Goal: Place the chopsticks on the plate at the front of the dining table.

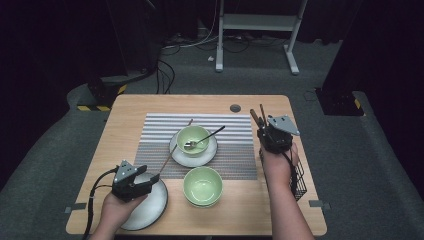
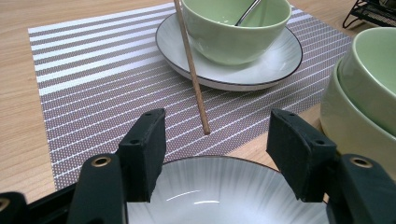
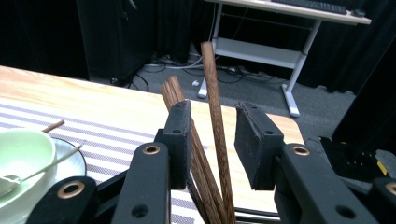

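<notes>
Your right gripper straddles the chopsticks standing in the rack at the surface's right edge, fingers partly open, not yet pinching, while your left gripper hovers open-fingered, empty, over the plate

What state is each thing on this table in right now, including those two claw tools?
Left gripper: open, empty, above the grey plate.
Right gripper: open around wooden chopsticks, not yet clamped.
Chopsticks: upright in the black wire basket.
Far green bowl: upright on a plate, spoon inside.
Near green bowls: stacked, empty.
Loose chopstick: leaning on the far plate.
</notes>
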Demonstrator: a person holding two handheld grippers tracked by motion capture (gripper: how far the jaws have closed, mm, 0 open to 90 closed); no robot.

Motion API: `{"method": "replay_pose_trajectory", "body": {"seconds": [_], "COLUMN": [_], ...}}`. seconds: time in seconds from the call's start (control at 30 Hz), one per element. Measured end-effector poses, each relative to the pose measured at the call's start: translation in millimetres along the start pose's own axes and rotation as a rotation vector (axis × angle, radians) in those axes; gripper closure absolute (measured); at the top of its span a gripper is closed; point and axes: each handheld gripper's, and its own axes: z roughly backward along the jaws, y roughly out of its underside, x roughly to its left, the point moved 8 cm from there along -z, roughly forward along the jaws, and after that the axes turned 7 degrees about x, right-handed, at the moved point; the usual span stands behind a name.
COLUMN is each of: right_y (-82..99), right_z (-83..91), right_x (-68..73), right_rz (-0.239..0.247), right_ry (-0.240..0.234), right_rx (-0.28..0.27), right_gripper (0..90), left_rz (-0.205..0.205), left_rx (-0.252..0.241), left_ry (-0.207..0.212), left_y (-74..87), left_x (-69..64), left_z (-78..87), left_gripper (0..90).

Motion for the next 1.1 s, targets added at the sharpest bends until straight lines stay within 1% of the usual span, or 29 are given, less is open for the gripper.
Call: {"method": "replay_pose_trajectory", "body": {"seconds": [0.23,0.3,0.5,1.1], "right_y": [1.3,1.4,2.6,5.2], "right_z": [-5.4,-6.3,-8.6,-11.6], "right_x": [-1.1,-1.7,-2.4,-1.8], "right_rz": [-0.004,-0.011,-0.011,0.009], "right_ry": [0.010,0.011,0.014,0.033], "right_rx": [0.006,0.008,0.019,0.042], "right_gripper": [70.0,70.5,71.7,80.5], "left_rz": [0.002,0.000,0.000,-0.001], "left_rx": [0.000,0.000,0.000,0.003], "left_ry": [0.002,0.002,0.002,0.000], "left_y": [0.1,0.1,0.1,0.4], "left_x": [-1.8,-2.0,-1.7,-1.5], "left_z": [-0.7,-0.8,-0.4,-1.0], "left_gripper": [37.7,37.8,37.8,37.8]}}
